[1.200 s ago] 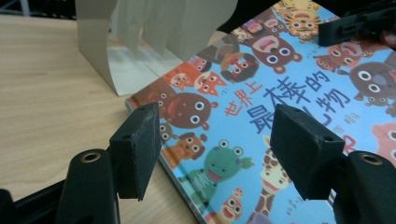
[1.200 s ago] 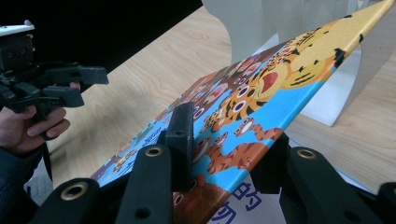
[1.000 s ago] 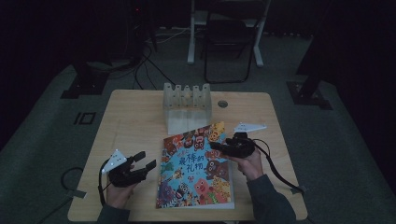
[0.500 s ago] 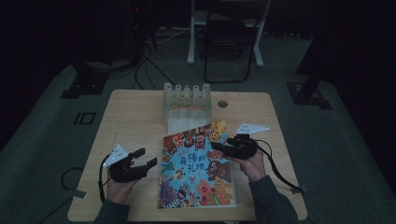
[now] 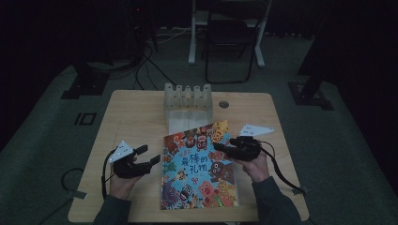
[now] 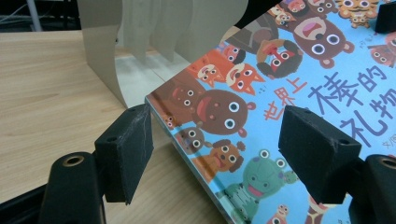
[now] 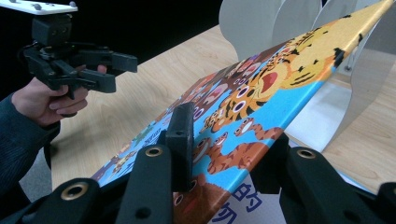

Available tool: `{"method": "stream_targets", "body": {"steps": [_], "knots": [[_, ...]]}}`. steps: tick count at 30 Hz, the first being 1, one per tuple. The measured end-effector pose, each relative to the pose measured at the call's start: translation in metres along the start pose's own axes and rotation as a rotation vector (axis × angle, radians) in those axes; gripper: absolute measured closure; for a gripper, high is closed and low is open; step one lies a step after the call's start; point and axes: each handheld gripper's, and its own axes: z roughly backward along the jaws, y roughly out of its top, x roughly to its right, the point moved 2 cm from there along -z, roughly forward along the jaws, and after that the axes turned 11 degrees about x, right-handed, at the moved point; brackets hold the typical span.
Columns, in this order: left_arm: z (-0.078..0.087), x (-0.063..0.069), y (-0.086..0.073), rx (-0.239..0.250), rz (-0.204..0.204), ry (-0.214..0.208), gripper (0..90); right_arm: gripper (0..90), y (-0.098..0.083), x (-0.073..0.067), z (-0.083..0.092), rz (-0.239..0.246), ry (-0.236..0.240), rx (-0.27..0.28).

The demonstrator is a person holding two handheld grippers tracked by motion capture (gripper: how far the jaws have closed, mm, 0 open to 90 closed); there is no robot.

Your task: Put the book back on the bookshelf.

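Observation:
A colourful picture book (image 5: 199, 164) with cartoon animals on its cover lies at the table's front middle. My right gripper (image 5: 220, 147) is shut on its right edge. In the right gripper view the jaws (image 7: 229, 144) clamp the cover (image 7: 261, 93), and that side is tilted up off the wood. My left gripper (image 5: 149, 154) stands open just left of the book's left edge. Its jaws have just been opening. In the left gripper view (image 6: 219, 149) the book's corner (image 6: 261, 93) lies just ahead of the pads, and nothing is pressed between them.
A pale slotted rack (image 5: 187, 96) stands at the back middle of the wooden table (image 5: 136, 117), just beyond the book's far edge. A small round hole (image 5: 224, 104) is to its right. A chair (image 5: 230, 42) and cables lie on the dark floor behind.
The left gripper's jaws look slightly wider apart than a second ago. Both hands and the book have hardly moved.

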Motion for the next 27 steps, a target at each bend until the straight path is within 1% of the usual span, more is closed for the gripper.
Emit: {"method": "stream_targets", "body": {"steps": [4, 6, 10, 12, 18, 20, 22, 23, 27], "knots": [[-0.006, -0.002, 0.001, -0.004, 0.002, -0.013, 24.5, 65.7, 0.001, -0.001, 0.002, 0.013, 0.002, 0.015], [-0.009, -0.002, 0.002, -0.012, -0.003, -0.014, 24.5, 65.7, 0.001, -0.002, 0.003, 0.025, 0.006, 0.023], [-0.015, -0.004, 0.003, -0.012, 0.001, -0.038, 24.5, 65.8, 0.002, -0.004, 0.005, 0.045, 0.014, 0.036], [-0.017, -0.005, 0.003, -0.017, 0.002, -0.037, 24.5, 65.9, 0.002, -0.004, 0.006, 0.052, 0.017, 0.042], [-0.025, -0.008, 0.003, -0.031, 0.013, -0.052, 24.5, 65.9, 0.003, -0.006, 0.009, 0.070, 0.021, 0.054], [-0.030, -0.010, 0.003, -0.036, 0.017, -0.052, 24.5, 65.9, 0.003, -0.007, 0.011, 0.084, 0.027, 0.064], [-0.030, -0.010, 0.003, -0.036, 0.017, -0.052, 24.5, 65.9, 0.003, -0.007, 0.011, 0.086, 0.030, 0.066], [-0.035, -0.013, 0.002, -0.037, 0.031, -0.052, 24.5, 65.9, 0.003, -0.007, 0.011, 0.086, 0.030, 0.066], [-0.044, -0.017, 0.001, -0.044, 0.048, -0.055, 24.4, 65.9, 0.004, -0.009, 0.015, 0.110, 0.045, 0.078]]}}
